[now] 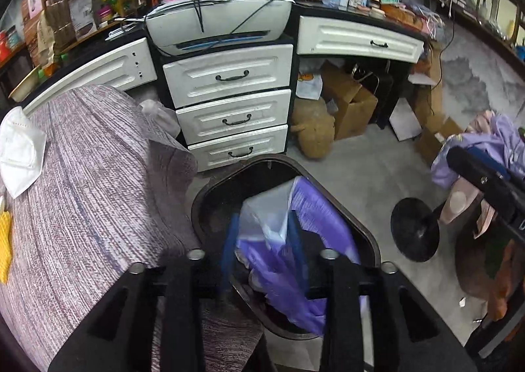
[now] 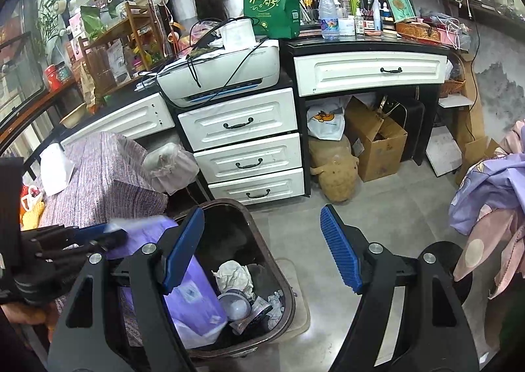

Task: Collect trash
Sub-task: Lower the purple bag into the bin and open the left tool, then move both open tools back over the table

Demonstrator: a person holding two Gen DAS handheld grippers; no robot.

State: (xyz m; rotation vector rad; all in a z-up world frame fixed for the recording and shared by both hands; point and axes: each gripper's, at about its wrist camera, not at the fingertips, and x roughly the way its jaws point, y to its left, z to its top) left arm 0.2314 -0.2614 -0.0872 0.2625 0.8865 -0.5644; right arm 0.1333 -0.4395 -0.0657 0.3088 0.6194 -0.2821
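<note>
- The left gripper (image 1: pixel 262 247) hung over the dark trash bin (image 1: pixel 367 234), jaws parted and slack around a purple plastic package (image 1: pixel 315 207) leaning inside.
- The right gripper (image 2: pixel 262 247) waited wide open, empty.
- Risk: the tall package could catch a blue finger (image 1: pixel 229 240) and tip out over the near rim.

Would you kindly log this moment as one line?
left gripper: open over bin | purple package: in bin | right gripper: open, empty
</note>
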